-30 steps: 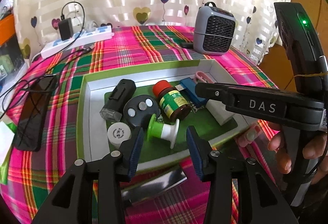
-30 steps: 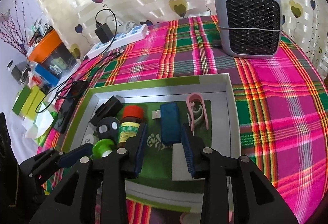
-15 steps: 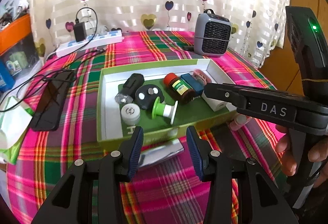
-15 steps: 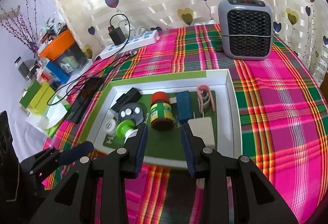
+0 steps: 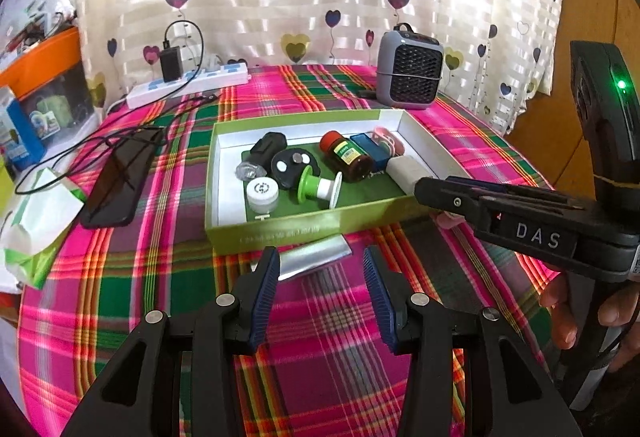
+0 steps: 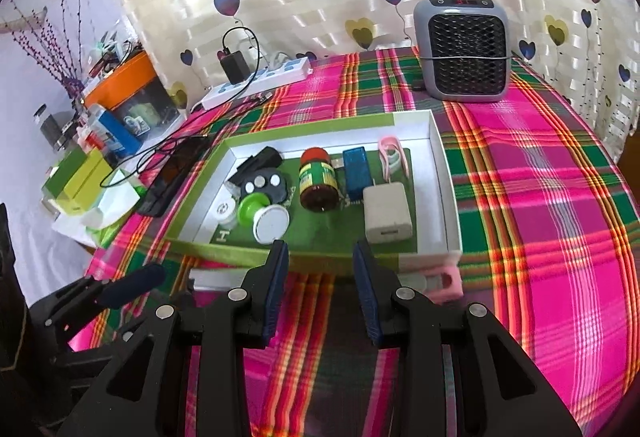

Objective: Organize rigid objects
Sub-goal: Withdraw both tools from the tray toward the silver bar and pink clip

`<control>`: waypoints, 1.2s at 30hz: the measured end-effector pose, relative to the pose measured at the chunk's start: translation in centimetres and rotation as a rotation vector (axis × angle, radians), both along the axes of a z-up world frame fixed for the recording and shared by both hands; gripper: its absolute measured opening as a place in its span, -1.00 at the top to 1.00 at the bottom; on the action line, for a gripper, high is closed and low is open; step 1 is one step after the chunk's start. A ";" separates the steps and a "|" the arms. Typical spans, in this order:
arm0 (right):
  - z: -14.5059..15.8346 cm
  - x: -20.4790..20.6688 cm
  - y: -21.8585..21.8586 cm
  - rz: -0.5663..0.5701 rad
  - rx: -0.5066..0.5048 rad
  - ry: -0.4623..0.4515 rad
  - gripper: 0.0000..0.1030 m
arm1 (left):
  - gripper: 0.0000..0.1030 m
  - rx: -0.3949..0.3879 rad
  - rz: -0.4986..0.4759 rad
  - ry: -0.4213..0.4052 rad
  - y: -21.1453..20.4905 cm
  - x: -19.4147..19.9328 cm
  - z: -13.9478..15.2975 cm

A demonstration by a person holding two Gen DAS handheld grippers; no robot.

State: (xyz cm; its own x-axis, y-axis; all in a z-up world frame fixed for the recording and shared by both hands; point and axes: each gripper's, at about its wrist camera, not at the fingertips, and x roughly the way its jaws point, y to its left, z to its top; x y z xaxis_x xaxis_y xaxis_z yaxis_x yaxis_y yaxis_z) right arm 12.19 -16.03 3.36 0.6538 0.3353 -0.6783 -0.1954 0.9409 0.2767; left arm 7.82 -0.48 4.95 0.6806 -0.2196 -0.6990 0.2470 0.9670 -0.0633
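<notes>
A green-rimmed white box (image 5: 280,233) (image 6: 440,173) on the plaid table holds several objects: a brown bottle with a red cap (image 5: 344,157) (image 6: 317,183), a green-and-white spool (image 5: 318,191) (image 6: 262,215), a white charger cube (image 6: 386,213), a blue block (image 6: 355,173), a black round remote (image 5: 290,169) and a pink clip (image 6: 390,159). A silver flat piece (image 5: 312,261) lies outside the box's near wall, just beyond my open, empty left gripper (image 5: 318,297). A pink object (image 6: 438,279) lies outside the box's near right corner. My right gripper (image 6: 320,293) is open and empty, short of the box.
A grey heater (image 5: 410,75) (image 6: 464,49) stands at the back. A black phone (image 5: 124,177), cables and a power strip (image 5: 188,85) lie to the left. A white-green packet (image 5: 36,221) sits at the left edge. Boxes crowd a side shelf (image 6: 100,141).
Both grippers have pulled back and up from the box, which now looks smaller and farther. The silver piece and pink object have come into fuller view. Both grippers stay open.
</notes>
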 end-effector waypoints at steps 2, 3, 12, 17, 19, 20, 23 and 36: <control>-0.1 -0.4 0.0 0.000 -0.010 -0.001 0.32 | 0.17 -0.002 0.002 0.000 0.1 -0.4 -0.1; -0.2 -0.7 -0.1 -0.001 -0.013 -0.001 0.32 | 0.17 -0.001 0.004 -0.001 0.1 -0.6 -0.1; -1.0 -2.8 -0.8 -0.022 -0.067 -0.021 0.32 | 0.17 -0.014 0.017 0.003 1.8 -1.8 -0.7; -1.7 -3.5 -1.9 -0.067 -0.108 -0.015 0.22 | 0.17 -0.029 0.048 0.019 3.3 -1.9 -1.4; -1.7 -3.6 -2.1 -0.071 -0.114 -0.015 0.22 | 0.17 -0.041 0.050 0.035 3.8 -1.9 -1.9; -1.8 -3.5 -2.3 -0.076 -0.111 -0.011 0.22 | 0.17 -0.051 0.049 0.045 4.0 -1.8 -2.1; -2.2 -3.3 -2.7 -0.086 -0.107 0.003 0.22 | 0.17 -0.085 0.052 0.067 4.6 -1.5 -2.5; -2.1 -2.2 -3.7 -0.131 -0.074 -0.002 0.22 | 0.17 -0.110 0.020 0.116 4.8 0.7 -3.4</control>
State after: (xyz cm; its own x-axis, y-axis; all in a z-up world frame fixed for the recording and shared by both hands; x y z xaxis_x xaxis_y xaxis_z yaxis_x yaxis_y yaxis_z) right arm 9.99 -19.71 1.22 0.6902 0.1961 -0.6965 -0.0699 0.9761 0.2056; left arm 8.57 4.34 1.59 0.6021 -0.2859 -0.7455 0.2123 0.9574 -0.1958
